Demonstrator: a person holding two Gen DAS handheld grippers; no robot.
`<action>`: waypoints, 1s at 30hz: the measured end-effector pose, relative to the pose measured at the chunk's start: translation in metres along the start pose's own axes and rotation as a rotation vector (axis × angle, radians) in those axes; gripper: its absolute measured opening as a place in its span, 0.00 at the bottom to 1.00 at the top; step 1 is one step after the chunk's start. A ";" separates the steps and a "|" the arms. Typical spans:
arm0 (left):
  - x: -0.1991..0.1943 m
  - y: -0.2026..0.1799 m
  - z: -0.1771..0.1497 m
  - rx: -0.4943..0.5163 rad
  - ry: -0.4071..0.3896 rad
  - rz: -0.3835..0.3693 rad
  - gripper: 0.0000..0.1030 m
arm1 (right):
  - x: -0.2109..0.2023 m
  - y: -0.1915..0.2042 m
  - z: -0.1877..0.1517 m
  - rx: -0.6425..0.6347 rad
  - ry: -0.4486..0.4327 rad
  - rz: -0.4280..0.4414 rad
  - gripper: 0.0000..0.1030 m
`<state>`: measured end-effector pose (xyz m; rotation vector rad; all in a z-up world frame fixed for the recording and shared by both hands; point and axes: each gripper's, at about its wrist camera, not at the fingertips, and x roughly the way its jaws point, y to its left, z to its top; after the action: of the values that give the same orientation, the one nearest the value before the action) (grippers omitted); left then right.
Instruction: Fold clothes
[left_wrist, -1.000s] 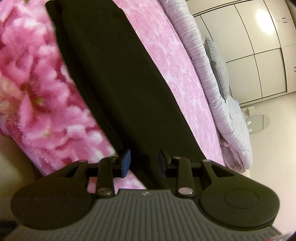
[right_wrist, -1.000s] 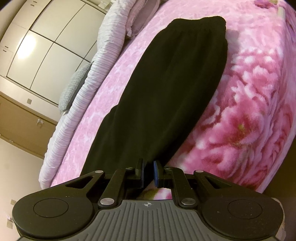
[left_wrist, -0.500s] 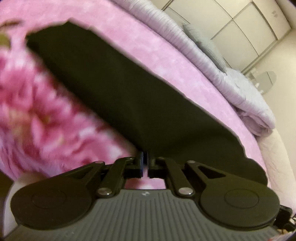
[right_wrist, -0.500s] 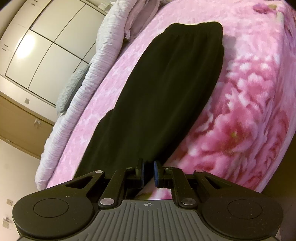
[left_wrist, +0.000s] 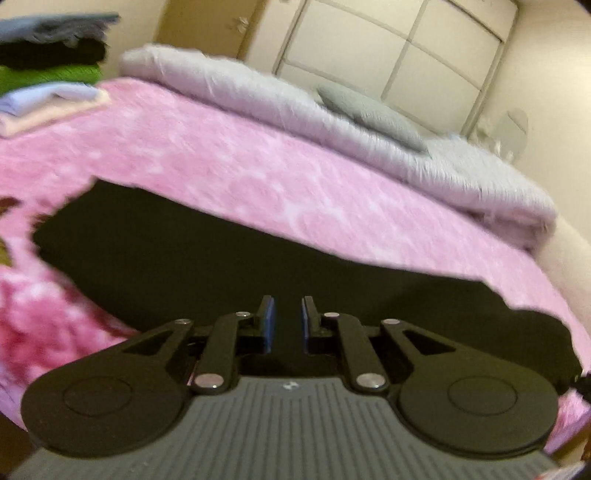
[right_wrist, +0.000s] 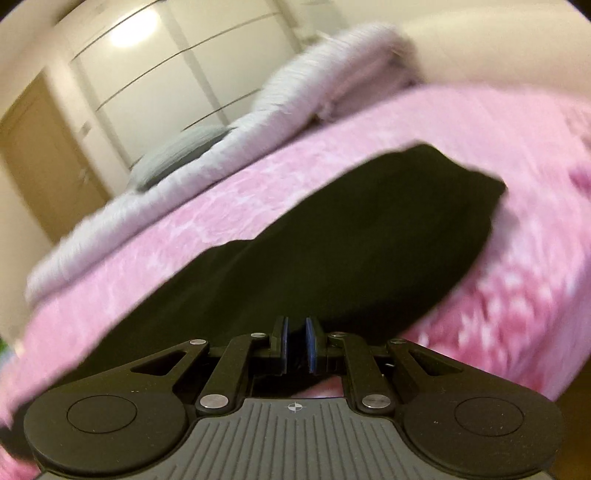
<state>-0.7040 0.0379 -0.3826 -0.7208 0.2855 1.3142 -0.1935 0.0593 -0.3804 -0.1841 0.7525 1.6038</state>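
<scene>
Spread across the bed (left_wrist: 258, 173) under a pink floral fleece blanket (right_wrist: 258, 192): a long black garment (left_wrist: 221, 266), probably trousers or a skirt, lying flat and lengthwise near the bed's front edge, one end toward the flower-printed corner, the other reaching the far side of the left view. Laid out flat like this, presumably, so that an end can be lifted and carried over for a fold; whether a lengthwise fold is already in it cannot be told from the dark, blurred cloth. Bunched along the bed's far side, a pale lilac duvet (left_wrist: 332, 107) with a grey pillow (left_wrist: 373, 114) on top, well clear of the garment. At the bed's upper left corner, a stack of folded clothes (left_wrist: 48, 70) in grey, black, green and pale tones, apart from the work. Behind, white wardrobe doors (right_wrist: 177, 62). Nothing lying on the garment itself. Low over its near edge, the left hand-held gripper (left_wrist: 284, 325), blue pads narrowly parted with only dark cloth visible beyond the gap, no grip evident. At the garment's other end, the right hand-held gripper (right_wrist: 295, 345), pads nearly closed with dark fabric apparently pinched between them, seemingly holding the hem.
</scene>
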 end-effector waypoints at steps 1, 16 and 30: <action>0.003 0.001 -0.002 0.002 0.016 0.019 0.10 | 0.005 0.001 -0.003 -0.058 0.004 0.002 0.11; 0.025 -0.040 -0.015 0.113 0.167 0.216 0.15 | 0.024 0.015 -0.017 -0.222 0.160 -0.144 0.11; -0.032 -0.070 -0.013 0.201 0.161 0.240 0.25 | -0.031 0.051 -0.020 -0.131 0.081 -0.163 0.14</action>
<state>-0.6435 -0.0003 -0.3519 -0.6352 0.6413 1.4316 -0.2410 0.0230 -0.3614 -0.3977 0.6765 1.4975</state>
